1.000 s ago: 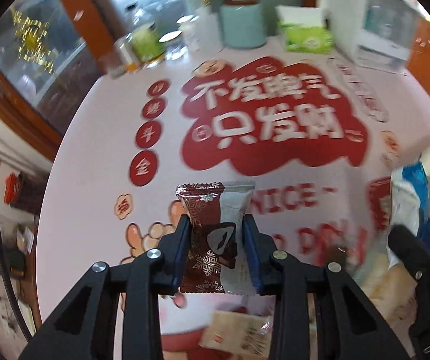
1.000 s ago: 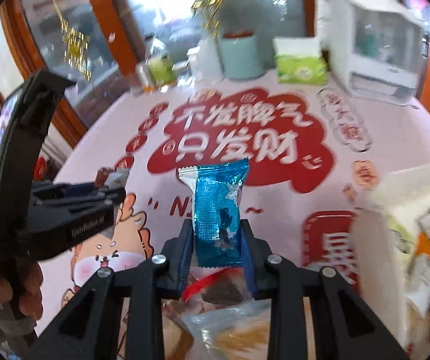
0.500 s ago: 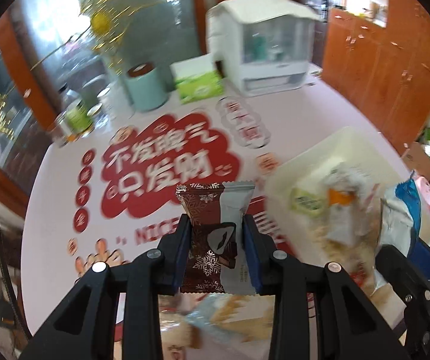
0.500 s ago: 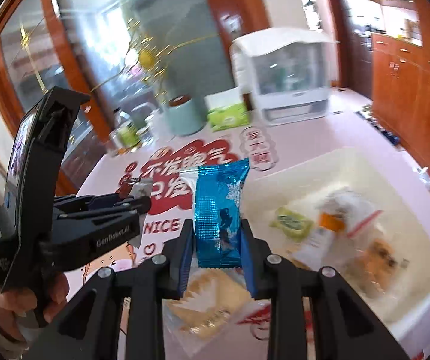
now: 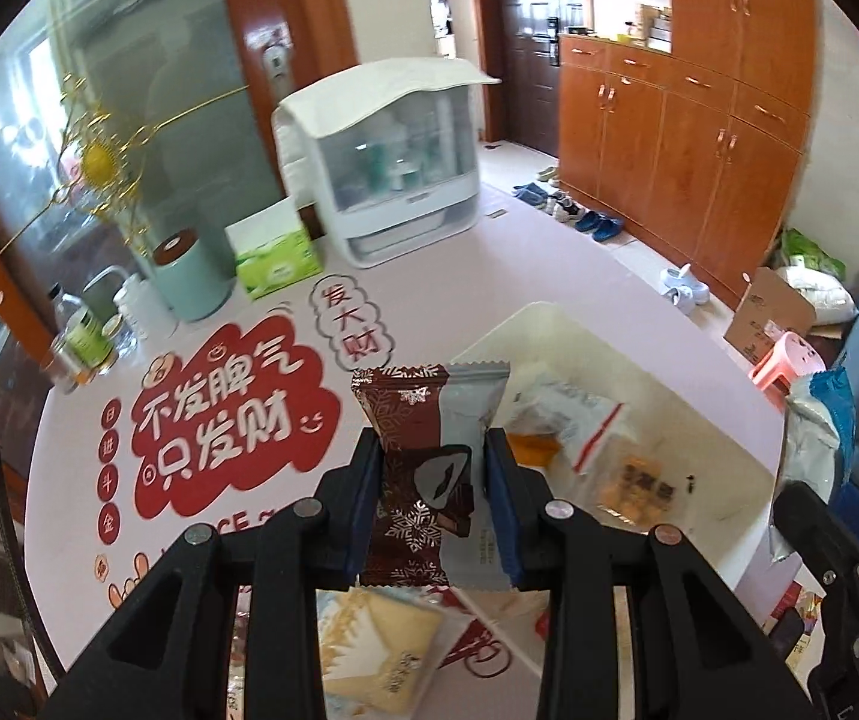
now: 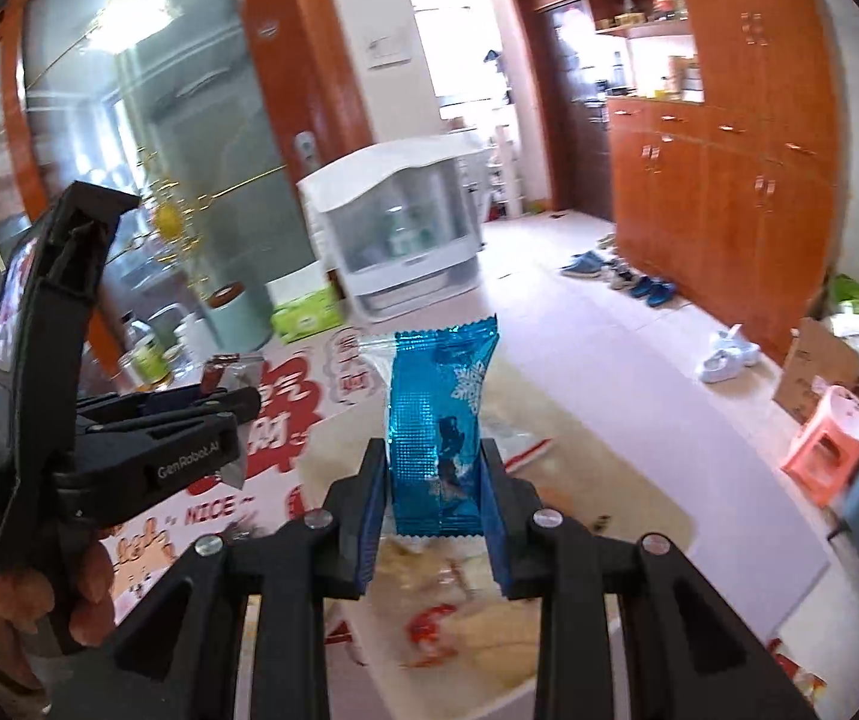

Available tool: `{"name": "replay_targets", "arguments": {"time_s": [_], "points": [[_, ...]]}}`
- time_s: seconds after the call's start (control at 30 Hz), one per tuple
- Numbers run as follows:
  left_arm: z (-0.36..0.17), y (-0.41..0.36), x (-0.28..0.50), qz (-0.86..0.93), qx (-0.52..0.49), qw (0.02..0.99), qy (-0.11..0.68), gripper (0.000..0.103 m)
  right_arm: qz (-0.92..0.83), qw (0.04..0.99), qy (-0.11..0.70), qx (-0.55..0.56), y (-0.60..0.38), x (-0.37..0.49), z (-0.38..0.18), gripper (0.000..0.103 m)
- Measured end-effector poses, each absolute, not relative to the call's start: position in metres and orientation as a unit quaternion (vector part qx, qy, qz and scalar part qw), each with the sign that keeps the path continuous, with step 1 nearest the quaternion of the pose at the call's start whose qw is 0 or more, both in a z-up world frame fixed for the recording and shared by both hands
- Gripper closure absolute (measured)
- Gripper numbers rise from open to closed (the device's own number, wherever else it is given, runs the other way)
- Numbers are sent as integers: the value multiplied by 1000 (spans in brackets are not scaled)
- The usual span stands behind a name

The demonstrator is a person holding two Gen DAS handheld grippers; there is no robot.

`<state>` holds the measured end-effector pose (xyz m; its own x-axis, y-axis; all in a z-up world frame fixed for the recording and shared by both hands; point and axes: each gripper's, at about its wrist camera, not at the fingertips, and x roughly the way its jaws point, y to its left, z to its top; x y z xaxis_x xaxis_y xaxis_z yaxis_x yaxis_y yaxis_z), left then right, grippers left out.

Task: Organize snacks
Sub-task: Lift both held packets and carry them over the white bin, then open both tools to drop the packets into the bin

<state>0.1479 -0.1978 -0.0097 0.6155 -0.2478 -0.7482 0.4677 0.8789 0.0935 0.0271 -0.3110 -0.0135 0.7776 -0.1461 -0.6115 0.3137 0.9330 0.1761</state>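
My left gripper [image 5: 434,480] is shut on a brown-and-silver snack packet [image 5: 429,468], held upright above the table beside the white bin [image 5: 747,462]. The bin holds several wrapped snacks [image 5: 567,420]. My right gripper [image 6: 432,480] is shut on a blue foil snack packet [image 6: 438,420], held upright over the white bin [image 6: 669,516]. The left gripper [image 6: 201,414] shows at the left of the right wrist view. The blue packet [image 5: 831,414] shows at the right edge of the left wrist view.
A wrapped bread snack [image 5: 381,648] lies on the table below my left gripper. A white dispenser cabinet [image 5: 381,162], green tissue box [image 5: 276,252], teal canister [image 5: 189,276] and jars [image 5: 84,336] stand at the table's far side. Wooden cupboards [image 5: 687,138] and shoes lie beyond.
Both grippers have swung right and tilted up with their packets still held. The white bin now lies under and beside them, and the view shows more of the room.
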Motion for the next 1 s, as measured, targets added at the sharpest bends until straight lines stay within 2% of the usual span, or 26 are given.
{"name": "replay_targets", "arguments": {"time_s": [0.5,0.8,0.87,0.93,1.0], "points": [[-19,-245,140,-210,175,880,389,71,-155,920,329,147,-349,11,-27,74],[-38,-259,144,-203,198,861,422,69,-162,909,355,149,-358,17,-41,73],[-43,-260,147,-202,197,856,434,56,-162,906,361,149,-358,19,-44,72],[-46,-261,146,-201,203,853,437,16,-158,904,368,150,-359,20,-47,70],[-47,-261,144,-194,215,857,426,10,-157,902,372,153,-359,21,-50,56]]}}
